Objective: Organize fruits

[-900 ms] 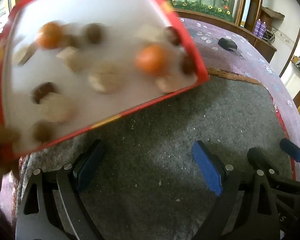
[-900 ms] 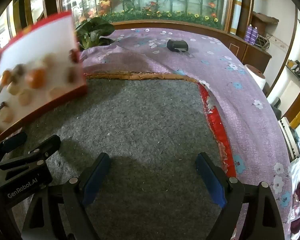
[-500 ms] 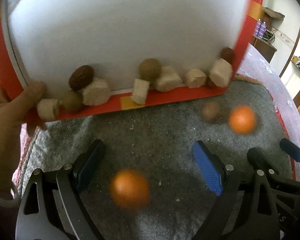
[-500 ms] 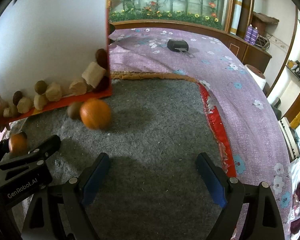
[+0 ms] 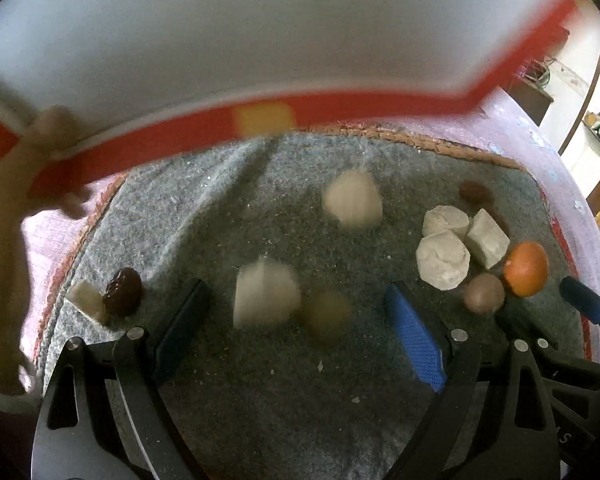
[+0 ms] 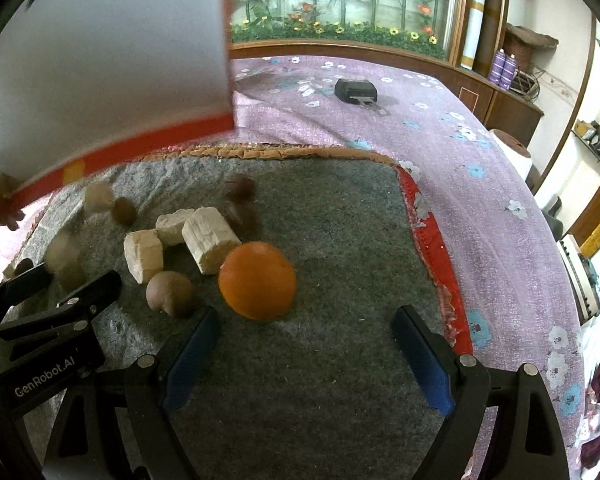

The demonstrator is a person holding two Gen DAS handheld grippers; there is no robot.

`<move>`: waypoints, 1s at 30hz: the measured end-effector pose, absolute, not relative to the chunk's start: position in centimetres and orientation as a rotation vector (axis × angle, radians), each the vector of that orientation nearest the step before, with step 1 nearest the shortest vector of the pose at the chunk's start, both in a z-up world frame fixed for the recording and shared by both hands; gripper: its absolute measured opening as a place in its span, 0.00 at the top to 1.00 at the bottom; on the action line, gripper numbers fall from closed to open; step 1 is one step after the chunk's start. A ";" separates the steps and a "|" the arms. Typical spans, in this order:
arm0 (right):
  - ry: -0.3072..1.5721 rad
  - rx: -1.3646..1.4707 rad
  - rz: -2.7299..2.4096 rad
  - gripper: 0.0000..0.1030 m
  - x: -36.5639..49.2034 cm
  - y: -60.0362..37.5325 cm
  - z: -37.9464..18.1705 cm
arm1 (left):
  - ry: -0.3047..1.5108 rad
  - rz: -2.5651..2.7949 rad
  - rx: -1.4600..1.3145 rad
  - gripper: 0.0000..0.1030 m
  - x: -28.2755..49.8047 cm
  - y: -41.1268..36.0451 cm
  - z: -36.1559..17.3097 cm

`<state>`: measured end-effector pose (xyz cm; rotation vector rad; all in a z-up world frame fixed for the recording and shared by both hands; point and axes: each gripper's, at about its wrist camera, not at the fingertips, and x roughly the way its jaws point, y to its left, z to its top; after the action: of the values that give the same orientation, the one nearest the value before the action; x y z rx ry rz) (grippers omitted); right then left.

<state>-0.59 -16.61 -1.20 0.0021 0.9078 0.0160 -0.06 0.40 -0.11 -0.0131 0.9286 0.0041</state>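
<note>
orange fruit point(image 6: 257, 286) | just ahead of right jaws | untouched

Left black two-finger gripper point(image 5: 296, 332): matte black plastic frame with triangular cut-outs in each arm, silver round screw heads at the pivots. Textured blue rubber pads point(image 5: 414, 344) line the inner faces of its fingers; the left-side pad reads darker, in shadow.

Right black two-finger gripper point(image 6: 306, 356): same build, blue pads, silver screws at the finger bases. From its camera the neighbouring gripper's black body shows white lettering "GenRobot.AI".

Bare hand point(image 5: 40, 168) beyond the left gripper, blurred; nothing worn can be made out.
</note>
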 end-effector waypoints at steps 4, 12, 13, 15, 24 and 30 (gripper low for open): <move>0.908 0.002 0.016 0.14 -0.7 -16.6 -1.3 | 0.928 0.005 -0.012 0.12 0.0 0.2 -0.2; 0.908 0.002 0.016 0.14 -0.7 -16.6 -1.2 | 0.927 0.006 -0.010 0.12 0.1 0.2 -0.2; 0.908 0.002 0.016 0.14 -0.7 -16.6 -1.2 | 0.927 0.006 -0.010 0.12 0.1 0.2 -0.2; 0.908 0.002 0.016 0.14 -0.7 -16.6 -1.2 | 0.927 0.006 -0.010 0.12 0.0 0.2 -0.2; 0.908 0.002 0.016 0.14 -0.7 -16.5 -1.2 | 0.928 0.004 -0.013 0.12 0.0 0.3 -0.1; 0.908 0.003 0.016 0.14 -0.7 -16.5 -1.2 | 0.928 0.004 -0.012 0.12 0.0 0.2 -0.1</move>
<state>-0.69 -16.53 -1.19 0.0026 0.9078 0.0163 0.00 0.25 -0.09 -0.0123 0.9276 0.0044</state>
